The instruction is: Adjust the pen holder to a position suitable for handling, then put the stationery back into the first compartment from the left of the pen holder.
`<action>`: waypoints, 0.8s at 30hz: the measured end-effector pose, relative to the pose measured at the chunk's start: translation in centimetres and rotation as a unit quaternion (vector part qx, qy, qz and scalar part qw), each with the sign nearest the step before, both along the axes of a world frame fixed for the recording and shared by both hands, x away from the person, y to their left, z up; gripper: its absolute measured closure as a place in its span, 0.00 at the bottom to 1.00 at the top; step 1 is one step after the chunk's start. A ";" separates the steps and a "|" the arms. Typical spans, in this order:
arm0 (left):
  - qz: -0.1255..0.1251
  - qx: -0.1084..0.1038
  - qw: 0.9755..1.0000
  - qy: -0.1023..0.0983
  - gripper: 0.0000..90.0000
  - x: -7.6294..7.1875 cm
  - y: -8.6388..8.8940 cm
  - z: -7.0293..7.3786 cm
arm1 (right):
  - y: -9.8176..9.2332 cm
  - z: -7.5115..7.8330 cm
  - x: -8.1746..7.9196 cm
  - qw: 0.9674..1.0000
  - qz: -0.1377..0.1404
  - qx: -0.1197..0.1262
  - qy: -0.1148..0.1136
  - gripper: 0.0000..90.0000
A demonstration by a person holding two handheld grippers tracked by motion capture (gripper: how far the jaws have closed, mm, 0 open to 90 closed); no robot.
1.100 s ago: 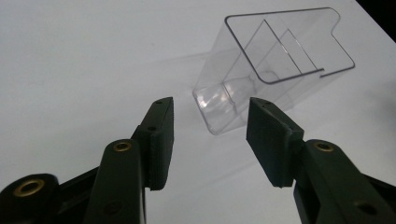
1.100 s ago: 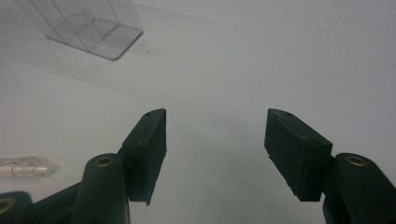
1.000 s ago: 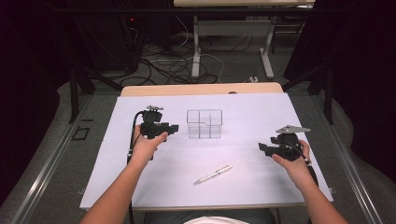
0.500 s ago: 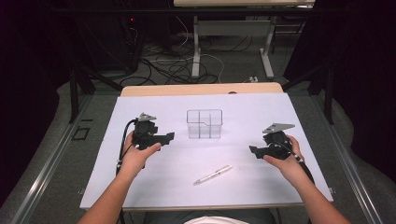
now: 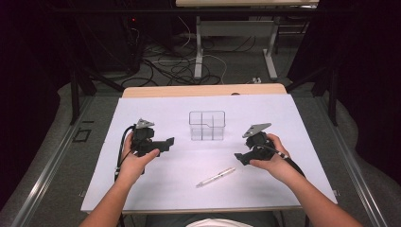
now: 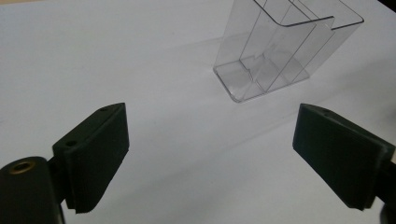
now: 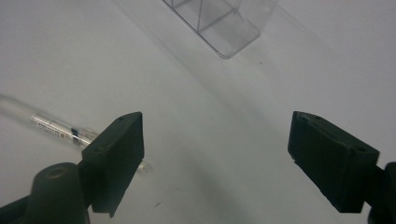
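A clear plastic holder [image 5: 207,125] with several compartments stands upright on the white table top [image 5: 293,113]. A silver pen [image 5: 215,177] lies in front of it, nearer the front edge. My left gripper [image 5: 164,145] is left of the holder and points right toward it. Its jaws have just been opening and stand open, with nothing between them. In the left gripper view the holder [image 6: 280,51] is ahead of the left gripper [image 6: 215,158]. My right gripper [image 5: 240,158] is right of the pen and open; its jaws have also just been opening on nothing. The right gripper view has the pen [image 7: 51,126] beyond the left jaw of the right gripper [image 7: 219,158].
The table's wooden back edge [image 5: 203,90] runs behind the white sheet. Cables [image 5: 179,66] and the legs of another table [image 5: 198,47] stand on the floor beyond. Dark curtains close off both sides.
Both grippers' jaws have spread wider. My right hand has moved left, toward the pen. My left hand has drifted a little left and toward the front edge.
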State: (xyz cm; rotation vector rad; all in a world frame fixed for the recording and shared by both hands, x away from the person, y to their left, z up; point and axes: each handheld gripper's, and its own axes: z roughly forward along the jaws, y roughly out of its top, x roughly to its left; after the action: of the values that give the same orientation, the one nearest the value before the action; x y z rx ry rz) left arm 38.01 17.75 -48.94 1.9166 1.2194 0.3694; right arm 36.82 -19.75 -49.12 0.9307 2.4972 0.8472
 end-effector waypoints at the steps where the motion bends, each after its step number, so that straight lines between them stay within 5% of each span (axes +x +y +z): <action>1: 0.000 0.003 1.000 -0.002 0.08 0.0 0.0 0.0 | 0.8 0.1 0.2 1.000 0.015 -0.005 -0.001 0.19; 5: -0.003 0.014 1.000 -0.013 0.08 -0.1 0.3 -0.2 | 2.0 0.5 0.6 0.999 0.039 -0.020 -0.008 0.17; 10: 0.002 0.002 1.000 -0.014 0.06 -0.1 0.7 -0.4 | 3.1 1.1 0.6 0.996 0.073 -0.042 -0.021 0.16; 15: 0.005 0.001 1.000 -0.026 0.06 -0.2 0.9 -0.1 | 4.1 1.4 0.6 0.989 0.117 -0.083 -0.040 0.17; 17: 0.001 0.003 1.000 -0.028 0.06 -0.3 0.9 -0.1 | 4.7 1.4 0.4 0.983 0.140 -0.105 -0.047 0.23; 21: -0.004 0.010 1.000 -0.028 0.06 -0.4 0.8 -0.2 | 5.3 1.3 0.3 0.980 0.160 -0.111 -0.034 0.29; 24: 0.000 0.011 1.000 -0.027 0.06 -0.3 0.8 -0.4 | 5.9 1.2 0.0 0.973 0.190 -0.126 -0.035 0.34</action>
State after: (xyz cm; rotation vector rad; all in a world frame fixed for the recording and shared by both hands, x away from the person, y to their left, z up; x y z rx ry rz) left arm 37.71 18.55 -49.35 1.9141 1.1849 0.4329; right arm 36.86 -13.83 -47.89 0.3379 2.6816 0.6310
